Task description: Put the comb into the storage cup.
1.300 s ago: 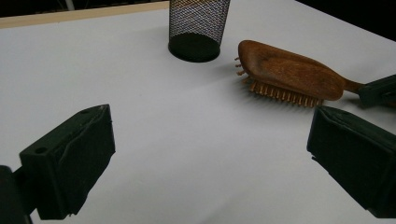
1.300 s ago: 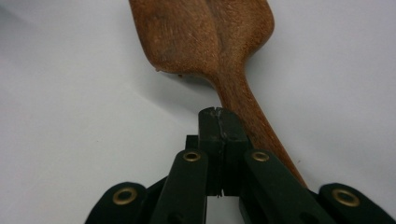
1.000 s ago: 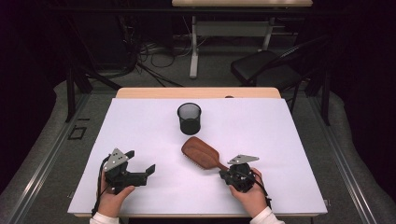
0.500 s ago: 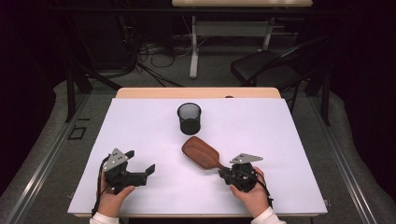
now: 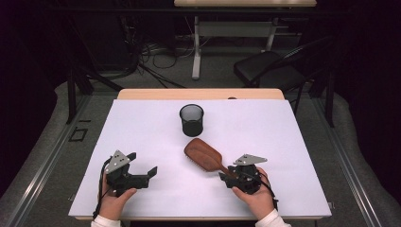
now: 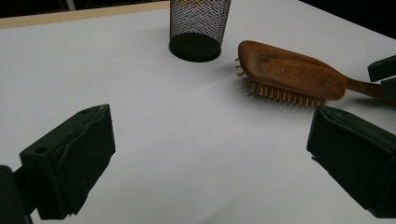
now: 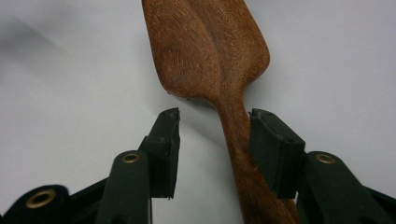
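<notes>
Hairbrush [image 5: 204, 153] lies beside the mesh cup [image 5: 191, 119] (bristles down), its handle between the just-opening right claw [image 7: 215, 140]; left claw [image 6: 210, 154] open.

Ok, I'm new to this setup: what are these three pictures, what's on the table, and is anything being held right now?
There is no robot arm here: a person holds a hand-held two-jaw gripper in each hand. The high view looks down on the white table from above the person's side. The other two pictures come from cameras riding on the grippers, looking along their black jaws.

On the table stand a black mesh cup and, nearer the person, a wooden hairbrush lying bristles down.

The left gripper rests on the table, jaws wide open, with nothing between them. The right gripper has the brush's handle between its jaws, which have just been opening: one pad lies against the handle, the other stands clear. So nothing is gripped now.
</notes>
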